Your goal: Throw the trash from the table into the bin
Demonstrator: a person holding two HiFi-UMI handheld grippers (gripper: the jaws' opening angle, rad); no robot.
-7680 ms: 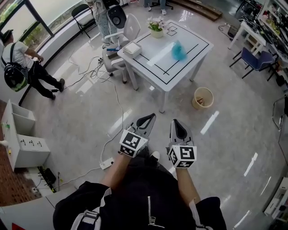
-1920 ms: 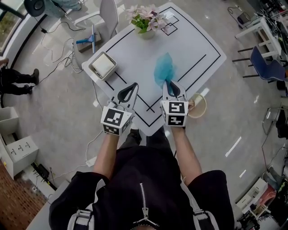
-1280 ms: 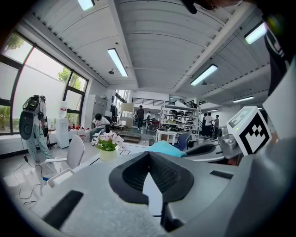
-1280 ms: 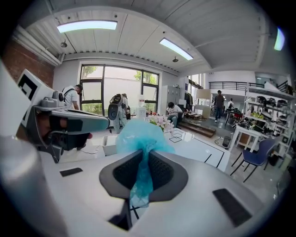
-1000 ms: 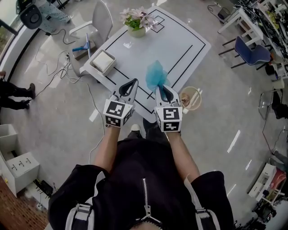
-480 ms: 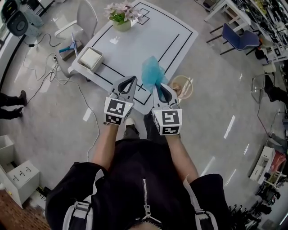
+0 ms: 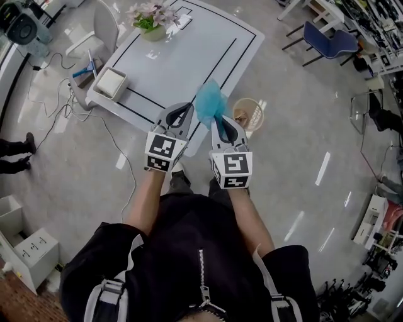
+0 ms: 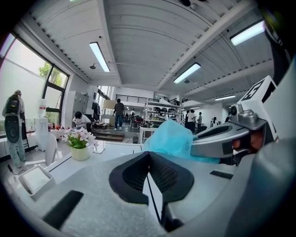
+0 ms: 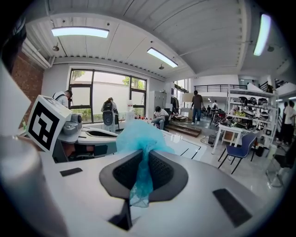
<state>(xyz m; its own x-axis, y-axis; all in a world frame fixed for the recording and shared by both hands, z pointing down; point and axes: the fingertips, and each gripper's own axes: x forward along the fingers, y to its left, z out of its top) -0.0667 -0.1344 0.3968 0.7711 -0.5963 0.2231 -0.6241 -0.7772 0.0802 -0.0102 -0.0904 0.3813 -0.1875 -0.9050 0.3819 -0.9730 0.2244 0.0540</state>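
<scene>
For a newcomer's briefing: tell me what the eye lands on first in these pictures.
The bright turquoise crumpled net-like wad stands out most, pinched in the right gripper at the edge of the white table with black lines. Just right of it in the head view, the round woven bin stands on the glossy floor. The left gripper, shut and empty, hangs alongside.

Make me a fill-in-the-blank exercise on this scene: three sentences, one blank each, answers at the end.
1. The right gripper is shut on crumpled blue mesh trash, while the left gripper is shut on ____.
2. The round wicker bin stands on the ____.
3. The pot of pink flowers and the square white box both stand on the ____.

Missing words: nothing; floor; table.
</scene>
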